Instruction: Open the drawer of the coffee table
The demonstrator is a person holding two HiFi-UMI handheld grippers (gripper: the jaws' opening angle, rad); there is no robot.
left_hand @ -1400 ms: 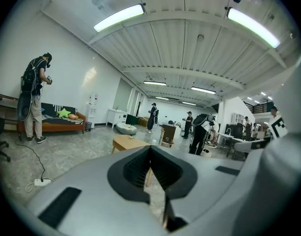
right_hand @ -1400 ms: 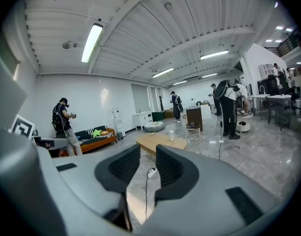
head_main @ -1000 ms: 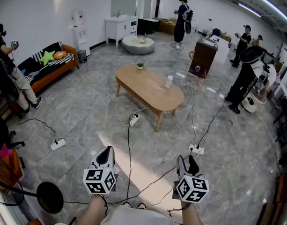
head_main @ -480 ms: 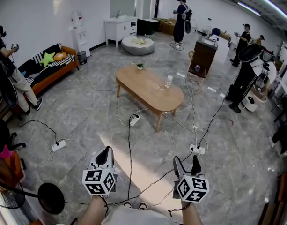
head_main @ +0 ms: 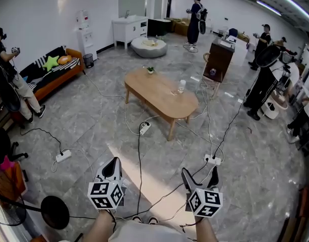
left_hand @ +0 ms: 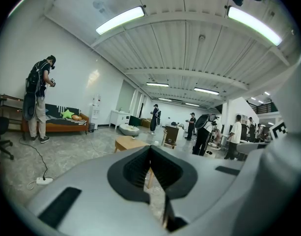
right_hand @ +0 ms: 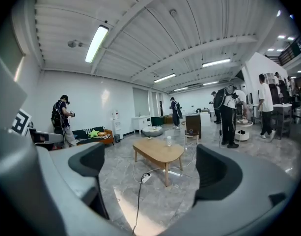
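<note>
In the middle of the floor: the counter [head_main: 154, 91]. On it, a glass [head_main: 182, 86] near the right edge and a little plant [head_main: 150, 70] at the far end. On the floor just before the counter, a plug strip [head_main: 144, 128]. Far left by the wall, a sofa [head_main: 56, 77], with a bin [head_main: 88, 60] just right of it. Behind the counter, a round cushion [head_main: 148, 47]. Right of the counter, a cabinet [head_main: 220, 59]. Nearest of all, left tongs [head_main: 113, 165] and right tongs [head_main: 199, 172], side by side, well apart from the counter.
</note>
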